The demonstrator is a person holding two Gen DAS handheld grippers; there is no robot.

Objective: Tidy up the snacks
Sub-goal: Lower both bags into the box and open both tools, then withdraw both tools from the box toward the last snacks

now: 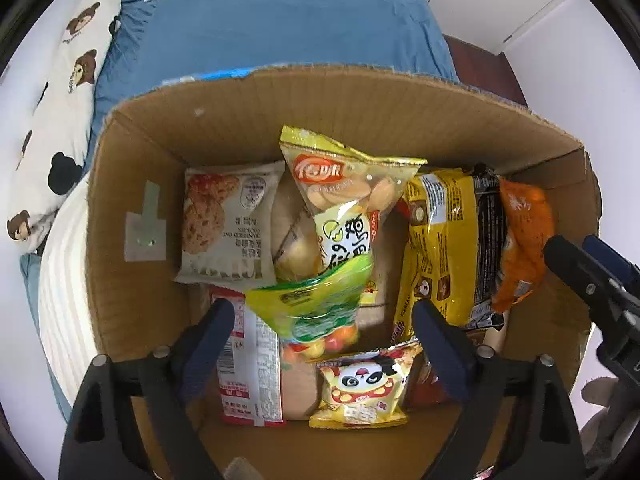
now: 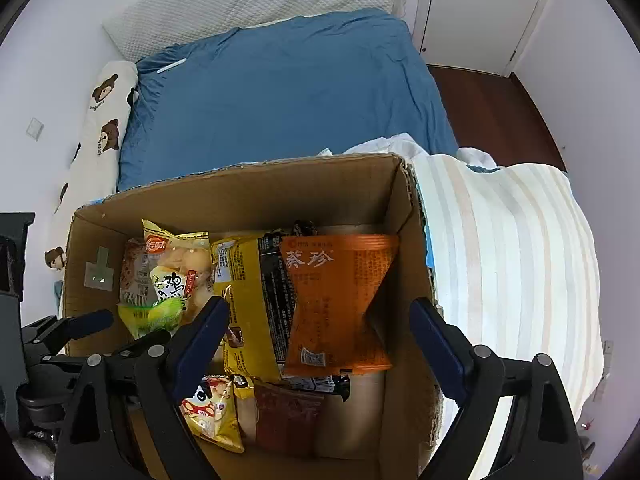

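**A:** What is in view?

**B:** Two cameras look down into an open cardboard box standing on a bed with a blue sheet. The box holds a loose heap of snack packets, lying flat or leaning on each other; I judge they were dropped in rather than arranged.

**A:** And the grippers?

**B:** The left gripper hangs over the middle of the box, jaws wide apart and gripping nothing. A green and yellow candy bag sits between and below its fingers, blurred, touched by neither pad. The right gripper hangs over the right side of the box, also spread wide and empty. An orange packet lies under it, propped against the right wall.

**A:** Any readable labels?

**B:** A pale cookie packet at the far left reads, upside down, "Cranberry Oat Cookies". A clear bag of round biscuits leans up in the middle, with a red oval logo I cannot make out and Chinese characters below. The orange packet shows two large Chinese characters. A big yellow and black bag lies beside it. Near the front lies a small yellow packet with a cartoon panda, and left of it a red and white packet with fine print too small to read.
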